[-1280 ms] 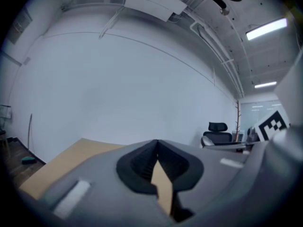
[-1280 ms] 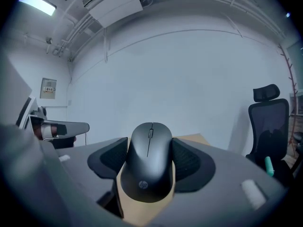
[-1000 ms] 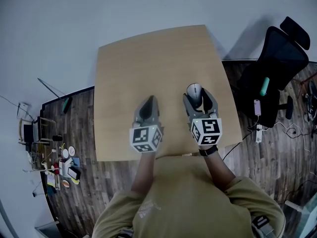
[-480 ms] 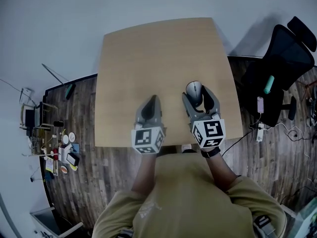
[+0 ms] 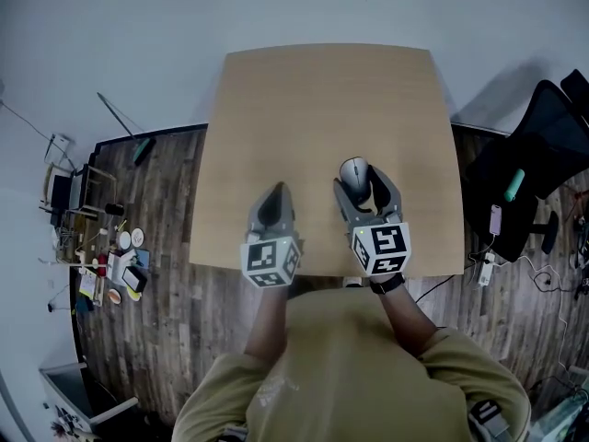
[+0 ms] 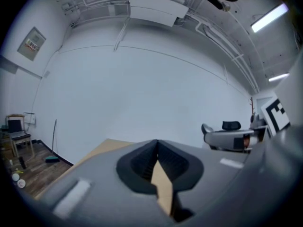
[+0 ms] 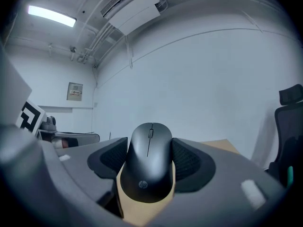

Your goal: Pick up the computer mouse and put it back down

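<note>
Two ribbed right gripper (image 5: 366, 184) jaws pinch a smooth rounded mouse (image 7: 150, 160).

"hp" logo — on computer mouse (image 7: 148, 164)

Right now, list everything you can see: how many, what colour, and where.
table: one, light wood, centre of the head view
mouse: one, dark grey, between the right gripper's pads, at the table's near right part
chair: one, black, on the floor right of the table
power strip: one, white, on the floor by the table's near right corner
clutter: several small pieces, mixed colours, on the floor left of the table
floor: one, dark wood planks, around the table
shirt: one, olive, bottom of the head view
left gripper: one, grey, jaws together and empty, near the table's front edge
right gripper: one, grey, closed on the mouse
</note>
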`<move>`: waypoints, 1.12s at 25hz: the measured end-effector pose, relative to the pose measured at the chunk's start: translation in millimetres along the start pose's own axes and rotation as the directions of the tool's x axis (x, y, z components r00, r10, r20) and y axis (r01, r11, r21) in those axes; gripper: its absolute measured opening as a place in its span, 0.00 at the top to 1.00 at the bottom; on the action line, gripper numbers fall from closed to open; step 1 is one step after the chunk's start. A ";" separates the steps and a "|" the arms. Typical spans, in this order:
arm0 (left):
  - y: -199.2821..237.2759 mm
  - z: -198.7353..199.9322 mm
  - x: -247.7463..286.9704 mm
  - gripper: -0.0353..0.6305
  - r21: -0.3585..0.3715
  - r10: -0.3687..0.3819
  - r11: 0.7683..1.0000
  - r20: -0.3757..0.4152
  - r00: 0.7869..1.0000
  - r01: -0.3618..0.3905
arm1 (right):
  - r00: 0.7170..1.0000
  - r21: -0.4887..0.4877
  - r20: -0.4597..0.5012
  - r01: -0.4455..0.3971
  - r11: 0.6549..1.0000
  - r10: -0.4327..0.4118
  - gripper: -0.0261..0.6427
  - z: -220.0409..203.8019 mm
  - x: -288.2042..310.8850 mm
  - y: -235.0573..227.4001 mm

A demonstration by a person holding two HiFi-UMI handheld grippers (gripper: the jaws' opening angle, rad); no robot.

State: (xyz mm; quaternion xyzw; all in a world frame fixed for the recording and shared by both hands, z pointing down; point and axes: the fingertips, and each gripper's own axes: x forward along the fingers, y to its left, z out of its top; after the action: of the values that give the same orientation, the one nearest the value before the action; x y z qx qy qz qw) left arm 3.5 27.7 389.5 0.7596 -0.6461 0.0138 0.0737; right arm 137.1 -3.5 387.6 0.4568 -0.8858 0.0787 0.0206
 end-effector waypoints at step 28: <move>272.6 -48.8 62.2 0.94 -0.147 -0.131 0.983 -0.135 0.982 0.110 | 0.959 -0.003 -0.279 0.041 0.999 -0.040 0.52 -96.0 258.9 158.6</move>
State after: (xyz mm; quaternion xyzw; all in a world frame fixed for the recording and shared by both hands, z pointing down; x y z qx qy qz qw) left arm -250.8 -69.0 470.6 0.7874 -0.5912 0.0193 0.1736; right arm -145.9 -106.6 491.3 0.4591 -0.8645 0.1429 0.1463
